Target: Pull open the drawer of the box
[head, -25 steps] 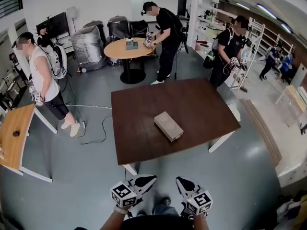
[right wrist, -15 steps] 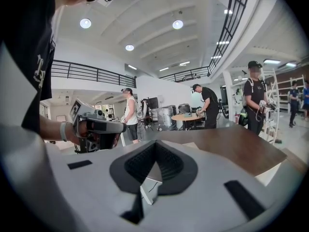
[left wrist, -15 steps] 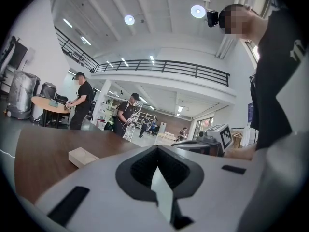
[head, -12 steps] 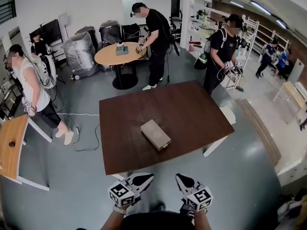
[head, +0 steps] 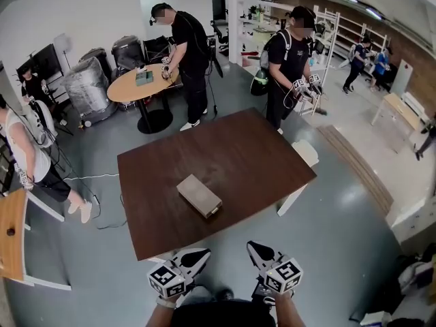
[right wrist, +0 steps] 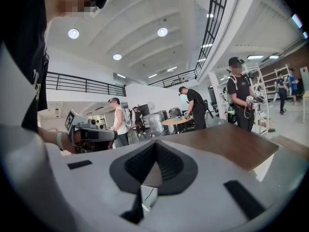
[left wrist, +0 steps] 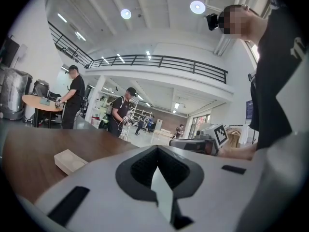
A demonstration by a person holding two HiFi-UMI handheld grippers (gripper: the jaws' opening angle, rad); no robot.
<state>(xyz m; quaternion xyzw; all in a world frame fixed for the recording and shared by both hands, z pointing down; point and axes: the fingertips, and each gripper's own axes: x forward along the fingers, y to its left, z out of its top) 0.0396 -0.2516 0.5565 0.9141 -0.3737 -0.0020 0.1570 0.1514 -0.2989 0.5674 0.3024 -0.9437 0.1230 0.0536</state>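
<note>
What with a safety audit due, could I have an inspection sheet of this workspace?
Surface: brown table, bare apart from the box.
Job's things: box lying towards the table's near edge; its drawer looks shut.
Clutter: nothing seen on the table.
Grippers: left gripper and right gripper held short of the table, jaws together, nothing between them.
Cables: a white cable across the floor left of the table.
Surroundings: round table behind, several people standing about, shelves at the back.

No words or numbers can be read here — the black-and-white squares on the left gripper (head: 202, 254) and the right gripper (head: 251, 246) are just patterns, not letters.
</note>
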